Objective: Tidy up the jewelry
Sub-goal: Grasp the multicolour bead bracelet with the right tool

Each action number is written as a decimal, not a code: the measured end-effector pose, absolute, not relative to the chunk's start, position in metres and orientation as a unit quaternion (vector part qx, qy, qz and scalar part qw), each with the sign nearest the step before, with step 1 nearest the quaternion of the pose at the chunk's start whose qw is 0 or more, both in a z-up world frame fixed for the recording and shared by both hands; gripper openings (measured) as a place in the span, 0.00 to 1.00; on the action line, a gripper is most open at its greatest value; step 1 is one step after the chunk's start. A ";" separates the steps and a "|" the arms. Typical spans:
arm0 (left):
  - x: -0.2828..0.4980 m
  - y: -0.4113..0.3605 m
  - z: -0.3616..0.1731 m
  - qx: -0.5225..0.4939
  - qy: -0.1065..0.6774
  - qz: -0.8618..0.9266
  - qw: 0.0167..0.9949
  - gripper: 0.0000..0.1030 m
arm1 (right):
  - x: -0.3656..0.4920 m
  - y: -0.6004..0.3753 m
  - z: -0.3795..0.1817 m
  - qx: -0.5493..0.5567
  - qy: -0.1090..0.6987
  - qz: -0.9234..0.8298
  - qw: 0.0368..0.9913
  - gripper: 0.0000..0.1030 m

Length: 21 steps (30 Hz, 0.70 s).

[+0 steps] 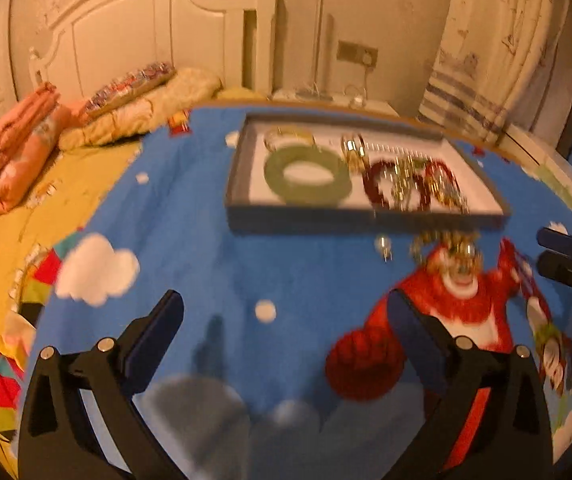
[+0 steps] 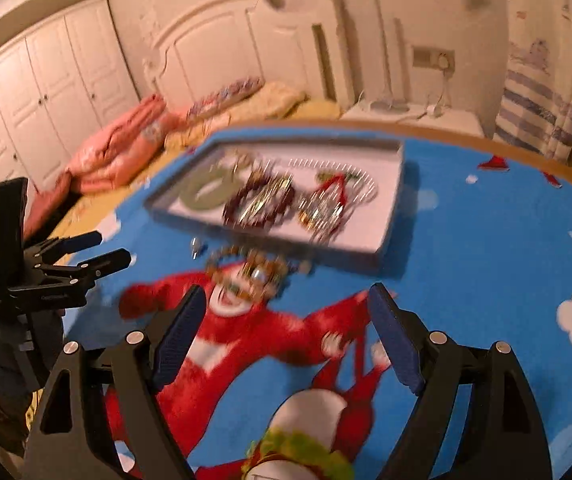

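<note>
A grey tray [image 1: 306, 222] [image 2: 395, 216] with a white lining lies on the blue cartoon cloth. In it are a green bangle [image 1: 306, 174] [image 2: 202, 196], a dark red bead bracelet [image 1: 396, 184] [image 2: 256, 204] and gold and red chains [image 1: 444, 184] [image 2: 326, 200]. A gold bead bracelet [image 1: 446, 246] [image 2: 254, 268] and a small earring [image 1: 383, 246] [image 2: 195, 246] lie on the cloth in front of the tray. My left gripper [image 1: 286, 308] [image 2: 102, 250] is open and empty. My right gripper [image 2: 286, 300] [image 1: 542, 250] is open and empty, just short of the gold bracelet.
The cloth [image 1: 206, 240] covers a round table with a wooden rim [image 2: 446, 130]. Behind it stand a bed with pink and yellow bedding [image 1: 26, 148], a white headboard, wardrobes [image 2: 46, 92] and a nightstand [image 2: 414, 114].
</note>
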State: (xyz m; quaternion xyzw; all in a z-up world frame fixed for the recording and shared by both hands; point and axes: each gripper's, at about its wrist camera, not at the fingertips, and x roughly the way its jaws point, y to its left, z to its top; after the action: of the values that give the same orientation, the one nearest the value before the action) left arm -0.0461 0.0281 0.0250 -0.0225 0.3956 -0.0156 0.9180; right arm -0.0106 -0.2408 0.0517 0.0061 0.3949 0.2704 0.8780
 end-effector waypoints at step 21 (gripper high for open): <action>-0.036 0.044 0.013 -0.086 0.422 -0.056 0.901 0.98 | 0.026 -0.198 0.028 -0.054 0.450 0.215 0.865 0.25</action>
State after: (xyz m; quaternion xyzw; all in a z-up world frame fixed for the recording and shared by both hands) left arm -0.0363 0.0438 0.0125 -0.0857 0.4224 -0.0555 0.9006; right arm 0.0256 -0.1984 0.0277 -0.0544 0.4495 0.2152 0.8652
